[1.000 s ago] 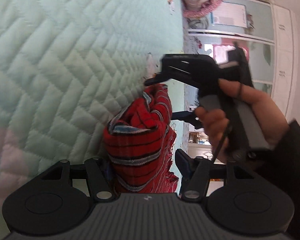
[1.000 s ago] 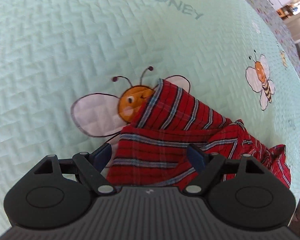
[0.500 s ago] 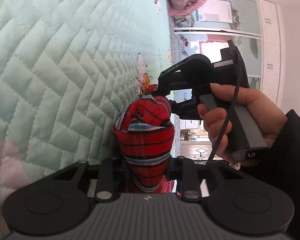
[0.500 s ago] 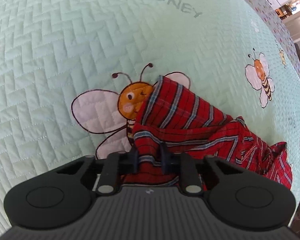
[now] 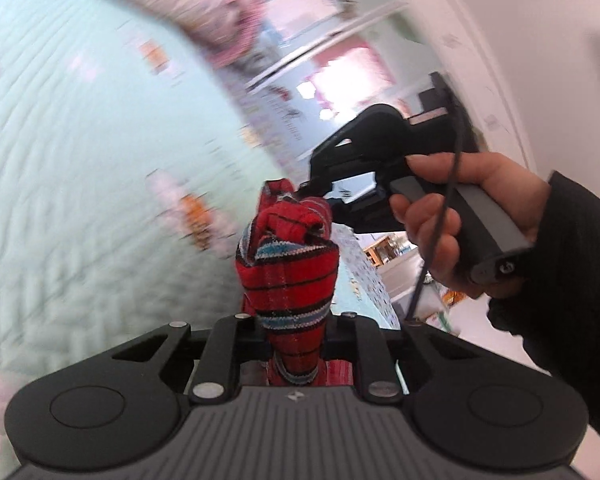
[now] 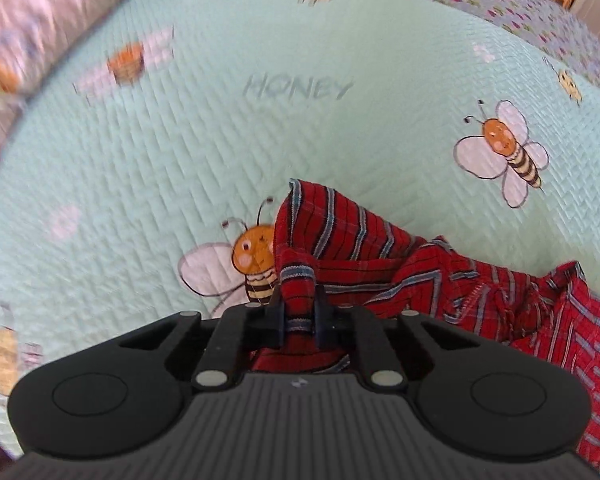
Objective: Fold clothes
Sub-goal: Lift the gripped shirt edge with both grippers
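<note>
While both pinches hold, the step in hand looks like lifting a bunched edge to spread it out.
Garment: a red striped garment (image 6: 352,240) lies crumpled on a mint quilt (image 6: 180,152) printed with bees, one end raised.
Long axis: in the right wrist view it runs from the raised end at lower centre out to the right edge, where the loose bulk lies; the pinched end points up and left, toward a bee.
Left gripper (image 5: 296,326): narrow, its jaws having just closed, pads pressing a thick fold of cloth.
Right gripper (image 6: 298,316): narrow too, jaws just closed on a striped hem; a hand (image 5: 456,216) holds it, seen in the left wrist view.
Doing it well: likely draw the two pinches apart evenly, keep the hem taut, and lift until the bulk hangs free.
Risk: a bunched fold may slip or hide a twist.
Blur: the left wrist view is smeared.
</note>
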Motion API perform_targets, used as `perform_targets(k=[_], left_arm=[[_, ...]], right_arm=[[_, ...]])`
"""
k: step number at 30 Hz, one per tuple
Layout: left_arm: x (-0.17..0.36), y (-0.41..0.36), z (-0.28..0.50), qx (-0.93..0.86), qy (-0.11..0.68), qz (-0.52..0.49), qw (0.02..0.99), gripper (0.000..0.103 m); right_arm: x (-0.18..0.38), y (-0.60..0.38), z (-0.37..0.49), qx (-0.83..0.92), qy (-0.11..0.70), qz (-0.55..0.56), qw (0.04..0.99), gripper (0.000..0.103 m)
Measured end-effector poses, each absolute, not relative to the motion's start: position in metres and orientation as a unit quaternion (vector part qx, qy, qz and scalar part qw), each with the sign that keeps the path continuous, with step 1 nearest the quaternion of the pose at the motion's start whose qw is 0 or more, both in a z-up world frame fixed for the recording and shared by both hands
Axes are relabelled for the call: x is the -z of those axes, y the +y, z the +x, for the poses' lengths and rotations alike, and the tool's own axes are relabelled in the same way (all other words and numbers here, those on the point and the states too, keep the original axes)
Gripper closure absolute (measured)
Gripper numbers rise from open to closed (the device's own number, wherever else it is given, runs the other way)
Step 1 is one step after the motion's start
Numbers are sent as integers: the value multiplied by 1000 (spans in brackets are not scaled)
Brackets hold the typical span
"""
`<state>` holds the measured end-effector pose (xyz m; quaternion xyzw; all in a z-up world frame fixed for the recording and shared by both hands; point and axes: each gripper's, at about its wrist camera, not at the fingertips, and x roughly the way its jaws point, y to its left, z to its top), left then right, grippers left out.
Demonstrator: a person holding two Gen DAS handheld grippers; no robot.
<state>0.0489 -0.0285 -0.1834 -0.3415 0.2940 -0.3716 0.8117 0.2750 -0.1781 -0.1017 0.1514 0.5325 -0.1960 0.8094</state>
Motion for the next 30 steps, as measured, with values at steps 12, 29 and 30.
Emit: perform_targets(k=[12, 29, 30], left_arm=[[88, -145, -39, 487, 234, -147, 828, 84], [164, -306, -122, 522, 301, 157, 782, 83], [169, -309, -121, 521, 306, 166, 779, 82]], right_arm=[[0, -330, 98, 155, 386, 319, 852, 90], [176, -514, -106, 142, 270, 549, 778, 91], [189, -517, -110, 142, 269, 558, 772, 91]])
